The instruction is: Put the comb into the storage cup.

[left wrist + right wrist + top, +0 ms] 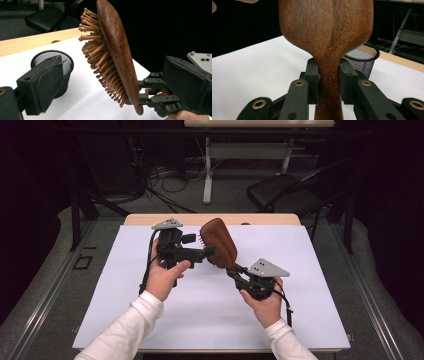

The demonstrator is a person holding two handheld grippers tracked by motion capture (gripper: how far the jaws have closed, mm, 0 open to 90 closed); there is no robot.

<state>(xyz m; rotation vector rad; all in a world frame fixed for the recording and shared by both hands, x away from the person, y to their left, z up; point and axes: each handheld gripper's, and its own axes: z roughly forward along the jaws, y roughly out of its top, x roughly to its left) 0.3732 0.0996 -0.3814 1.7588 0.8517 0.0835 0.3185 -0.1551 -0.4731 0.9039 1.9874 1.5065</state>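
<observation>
Brown wooden hairbrush point(220, 242) sits centre of the high view, held above the white table cover point(210, 315), head up and tilted. Right gripper point(235, 271), lower right of centre, is clamped on the brush handle; its own view shows both jaws pressed against the neck. Left gripper point(209, 251), centre left, has jaws spread, one either side of the brush head, not touching. Black mesh cup point(53, 60) stands on the cover, left in the left gripper view.
</observation>
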